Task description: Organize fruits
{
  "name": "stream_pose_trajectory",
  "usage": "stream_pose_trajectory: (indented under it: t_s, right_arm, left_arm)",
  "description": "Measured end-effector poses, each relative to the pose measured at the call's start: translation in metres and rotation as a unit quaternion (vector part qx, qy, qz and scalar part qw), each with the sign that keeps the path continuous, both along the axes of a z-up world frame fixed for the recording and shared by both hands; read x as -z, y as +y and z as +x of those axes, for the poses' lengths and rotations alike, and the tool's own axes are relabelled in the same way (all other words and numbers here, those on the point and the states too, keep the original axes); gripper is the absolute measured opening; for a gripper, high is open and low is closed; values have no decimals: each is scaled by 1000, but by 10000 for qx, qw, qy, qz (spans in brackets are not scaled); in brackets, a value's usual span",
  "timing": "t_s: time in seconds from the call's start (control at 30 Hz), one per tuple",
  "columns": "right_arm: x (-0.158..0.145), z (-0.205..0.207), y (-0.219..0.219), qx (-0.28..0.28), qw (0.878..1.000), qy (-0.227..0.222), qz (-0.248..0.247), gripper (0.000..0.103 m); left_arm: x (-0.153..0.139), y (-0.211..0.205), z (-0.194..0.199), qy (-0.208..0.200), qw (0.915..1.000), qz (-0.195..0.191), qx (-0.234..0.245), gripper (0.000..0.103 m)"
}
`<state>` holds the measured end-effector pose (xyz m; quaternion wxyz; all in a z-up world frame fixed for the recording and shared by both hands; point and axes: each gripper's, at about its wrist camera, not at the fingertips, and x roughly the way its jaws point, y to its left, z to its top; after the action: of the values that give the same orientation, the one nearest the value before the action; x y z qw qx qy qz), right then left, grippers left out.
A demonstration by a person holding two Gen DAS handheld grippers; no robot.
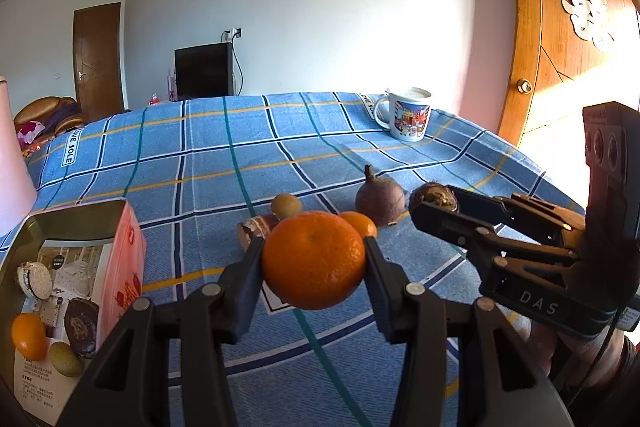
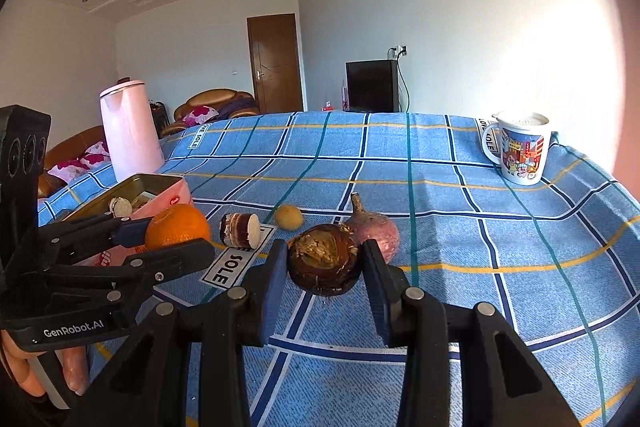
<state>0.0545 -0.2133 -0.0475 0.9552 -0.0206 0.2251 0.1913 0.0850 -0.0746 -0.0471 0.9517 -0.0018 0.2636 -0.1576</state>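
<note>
Orange and glossy, a large orange (image 1: 314,259) is clamped between the fingers of the left gripper (image 1: 314,263), lifted above a blue checked tablecloth (image 1: 200,163). The right gripper (image 2: 324,261) grips a dark brown, rough-skinned round fruit (image 2: 323,259), its torn, pale stem end facing the camera. To the left stands an open tin box (image 1: 76,215) with pink sides, already holding a small orange fruit (image 1: 28,335), a pale green one (image 1: 64,359), a dark round one (image 1: 82,327) and a cut piece with a white face (image 1: 34,279). Still on the cloth are a small yellowish-green fruit (image 1: 286,205), a second small orange (image 1: 360,223) half hidden behind the held one, a purple bulb-shaped fruit (image 1: 380,201) with its stalk pointing up, and a short cut cylinder (image 2: 240,225) lying on its side, white face toward the right. The sorting looks roughly half done. A printed mug (image 1: 408,115) stands well apart at the far edge.
</note>
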Motion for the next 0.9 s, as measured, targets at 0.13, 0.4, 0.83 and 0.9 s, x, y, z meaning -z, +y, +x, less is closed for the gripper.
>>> stream_pose_trajectory:
  t_s: [0.13,0.4,0.83,0.9]
  right_arm:
    - [-1,-4,-1,9,9999,-100,18,40]
    - [-3,-12,-1,-4,9994,-357,37,40]
    - [-5,-21,0,-33,9980,-632,55,40]
    - [-5,-23,0,-40,9976,-682,60,40]
  left_arm:
    - [-2,1,-4,-121,9999,9,-31,49]
    - [-4,2,-12,-333,9994,41,-104,49]
    - [-8,1,-22,-660,9976,80,-175,49]
    - [-8,2,-23,-704,9973,74,-194,49]
